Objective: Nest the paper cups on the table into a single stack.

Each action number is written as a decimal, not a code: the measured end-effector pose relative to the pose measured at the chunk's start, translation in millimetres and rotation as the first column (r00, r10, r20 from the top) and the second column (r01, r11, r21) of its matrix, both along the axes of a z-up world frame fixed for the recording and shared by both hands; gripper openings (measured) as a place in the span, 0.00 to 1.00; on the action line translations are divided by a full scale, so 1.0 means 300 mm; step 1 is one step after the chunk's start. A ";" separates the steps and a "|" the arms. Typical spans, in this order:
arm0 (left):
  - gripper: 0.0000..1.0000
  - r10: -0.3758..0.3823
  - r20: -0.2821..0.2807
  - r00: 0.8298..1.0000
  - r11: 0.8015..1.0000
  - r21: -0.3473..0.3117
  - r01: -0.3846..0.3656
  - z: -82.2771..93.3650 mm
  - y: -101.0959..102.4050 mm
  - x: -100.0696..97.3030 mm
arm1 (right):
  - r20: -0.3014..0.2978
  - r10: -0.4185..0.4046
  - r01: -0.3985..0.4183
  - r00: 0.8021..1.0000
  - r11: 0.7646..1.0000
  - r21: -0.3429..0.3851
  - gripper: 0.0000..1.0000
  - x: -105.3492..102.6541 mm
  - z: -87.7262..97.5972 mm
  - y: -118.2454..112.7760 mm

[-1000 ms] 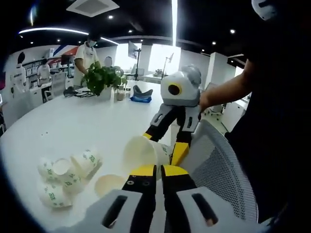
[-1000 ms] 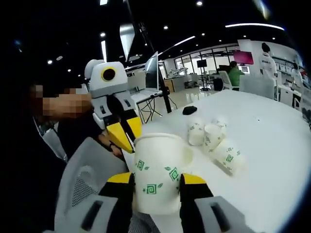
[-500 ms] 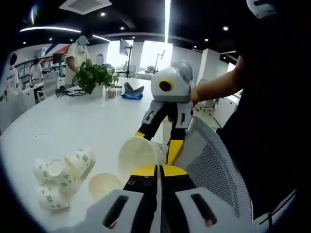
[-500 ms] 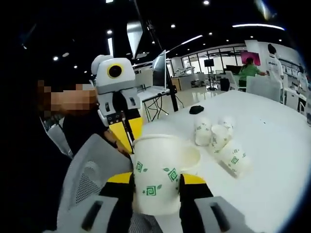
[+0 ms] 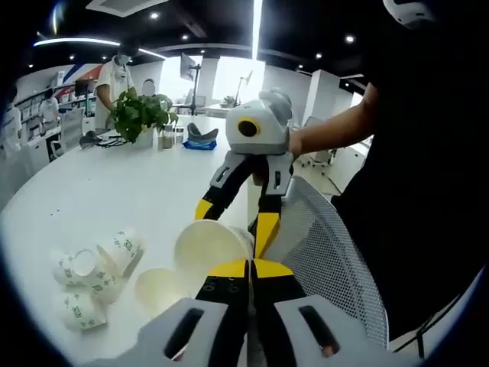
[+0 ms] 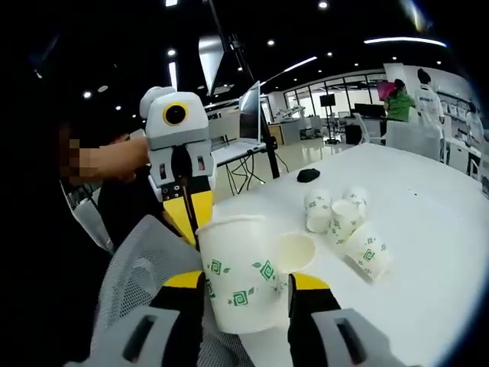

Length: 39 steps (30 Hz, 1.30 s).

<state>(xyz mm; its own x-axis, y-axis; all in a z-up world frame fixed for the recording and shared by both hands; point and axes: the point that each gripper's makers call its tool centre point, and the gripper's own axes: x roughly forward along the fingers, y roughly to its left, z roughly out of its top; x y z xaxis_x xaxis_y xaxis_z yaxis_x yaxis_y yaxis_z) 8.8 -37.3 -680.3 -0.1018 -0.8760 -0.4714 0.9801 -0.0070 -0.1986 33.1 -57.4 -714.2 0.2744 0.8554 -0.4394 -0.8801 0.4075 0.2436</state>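
My right gripper [image 6: 246,280] is shut on a white paper cup [image 6: 238,271] with green marks, held upright and tipped slightly left above the table's near edge. In the left gripper view that held cup [image 5: 205,246] shows its open mouth between the right gripper's [image 5: 234,222] yellow-tipped jaws. My left gripper [image 5: 249,264] has its jaws pressed together on nothing, just right of the held cup. One loose cup [image 5: 157,289] lies on its side on the white table [image 5: 114,191]. A cluster of several cups [image 5: 88,269] lies further left.
A grey mesh chair back [image 5: 325,256] stands at the table's edge beside both grippers. A potted plant [image 5: 139,112] and small items sit at the far side, near a standing person [image 5: 114,76]. A small black object [image 6: 308,175] lies beyond the cup cluster [image 6: 345,223].
The held cup has tipped a little to the left in the right gripper's jaws. Both views have shifted slightly, and the two grippers stand a bit closer together.
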 end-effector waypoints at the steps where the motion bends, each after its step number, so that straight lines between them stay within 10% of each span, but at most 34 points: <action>1: 0.00 0.002 0.000 1.000 1.000 0.000 -0.002 0.002 0.001 0.002 | 0.001 -0.004 0.004 1.000 1.000 0.001 0.46 0.002 0.002 -0.002; 39: 0.00 0.036 0.129 0.991 0.994 0.094 -0.048 0.045 0.105 0.156 | 0.068 -0.182 0.186 0.981 0.981 -0.062 0.84 0.072 -0.039 -0.125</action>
<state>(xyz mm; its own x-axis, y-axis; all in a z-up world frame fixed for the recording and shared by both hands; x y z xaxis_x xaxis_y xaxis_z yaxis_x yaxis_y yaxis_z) 55.7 -5.8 -666.9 0.0002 -0.8280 -0.5608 0.9964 0.0477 -0.0701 54.8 -95.0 -725.9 0.4532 0.7565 -0.4716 -0.8009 0.5778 0.1571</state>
